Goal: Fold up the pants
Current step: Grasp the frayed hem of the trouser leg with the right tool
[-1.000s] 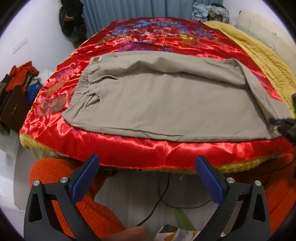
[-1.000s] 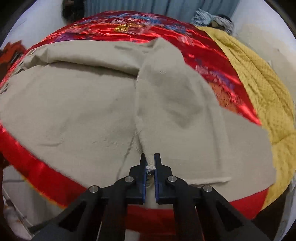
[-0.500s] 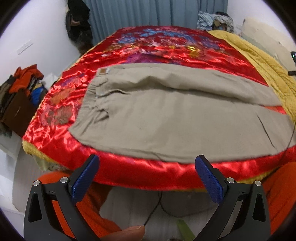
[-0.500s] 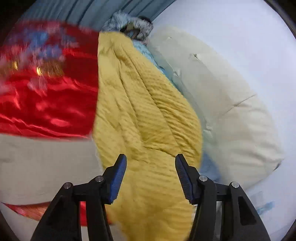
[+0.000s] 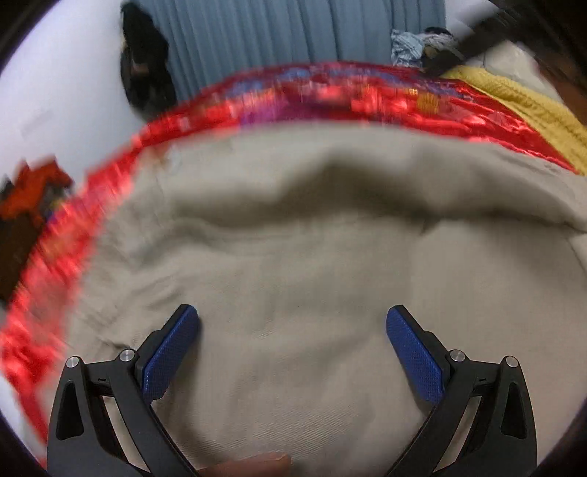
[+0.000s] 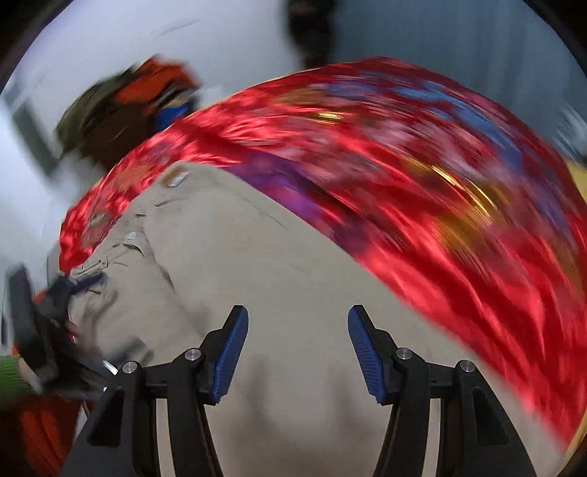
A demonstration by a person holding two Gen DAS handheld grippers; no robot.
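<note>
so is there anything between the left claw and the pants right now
Nothing visible. The left claw is open right over the beige pants, with only bare fabric between and ahead of its fingers.

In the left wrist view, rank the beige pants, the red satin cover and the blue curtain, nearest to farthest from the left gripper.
1. Beige pants: directly under and ahead of the open left gripper.
2. Red satin cover: a band beyond the pants, also along the left edge.
3. Blue curtain: at the top, behind the bed.
</note>
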